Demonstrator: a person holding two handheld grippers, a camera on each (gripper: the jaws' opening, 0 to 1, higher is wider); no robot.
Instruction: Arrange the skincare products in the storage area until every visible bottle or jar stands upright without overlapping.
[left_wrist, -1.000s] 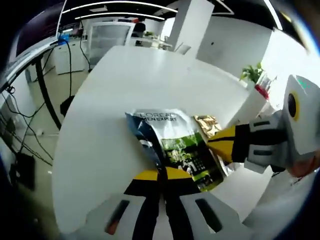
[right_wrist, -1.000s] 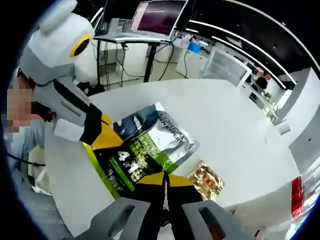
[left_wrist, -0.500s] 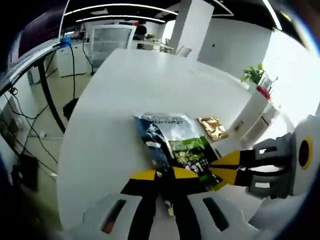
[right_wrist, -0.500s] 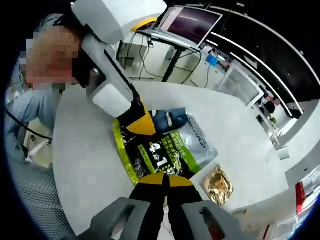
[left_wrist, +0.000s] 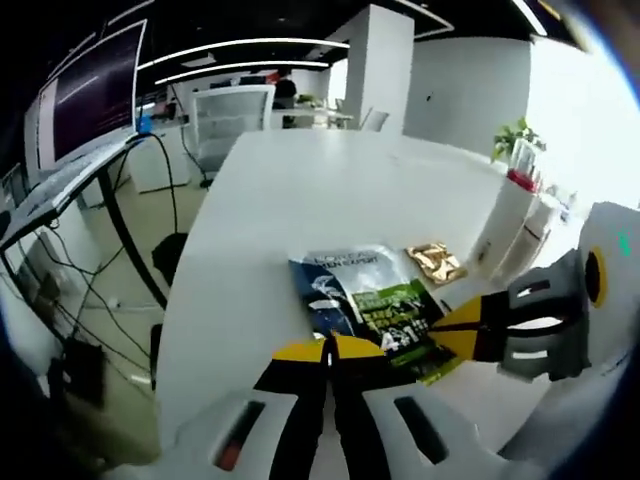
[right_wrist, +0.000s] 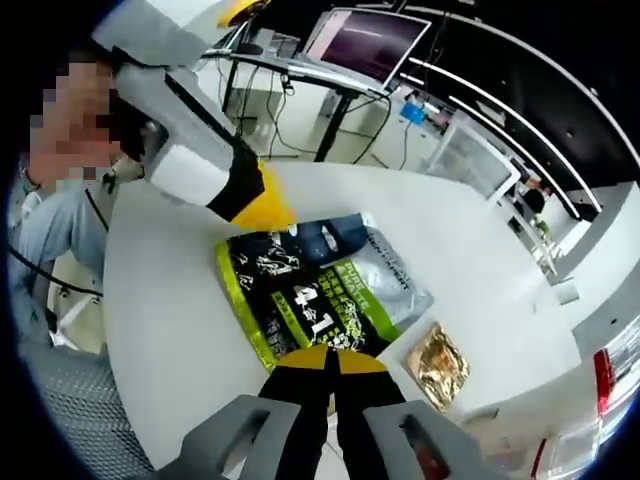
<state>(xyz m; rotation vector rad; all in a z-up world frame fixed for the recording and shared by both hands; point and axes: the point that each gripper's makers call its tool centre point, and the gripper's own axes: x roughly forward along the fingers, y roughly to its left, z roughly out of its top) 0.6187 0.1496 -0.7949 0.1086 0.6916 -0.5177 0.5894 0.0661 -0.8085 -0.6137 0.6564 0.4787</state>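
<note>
A flat foil pouch printed in silver, dark blue and green lies on the white table. In the right gripper view the pouch shows a large "4 1". My left gripper is shut, with its yellow tips at the pouch's near edge. From the right gripper view, the left gripper hangs just off the pouch's far corner. My right gripper is shut on the pouch's near edge. It enters the left gripper view as the right gripper, at the pouch's right side.
A small crumpled gold packet lies beside the pouch, also seen as the gold packet. The table's edge is close behind my grippers. A person's sleeve is at the left. Desks, a monitor and cables stand beyond.
The pouch has settled flat on the table. My left gripper has drawn back from the pouch's middle to its edge. Both cameras have shifted.
</note>
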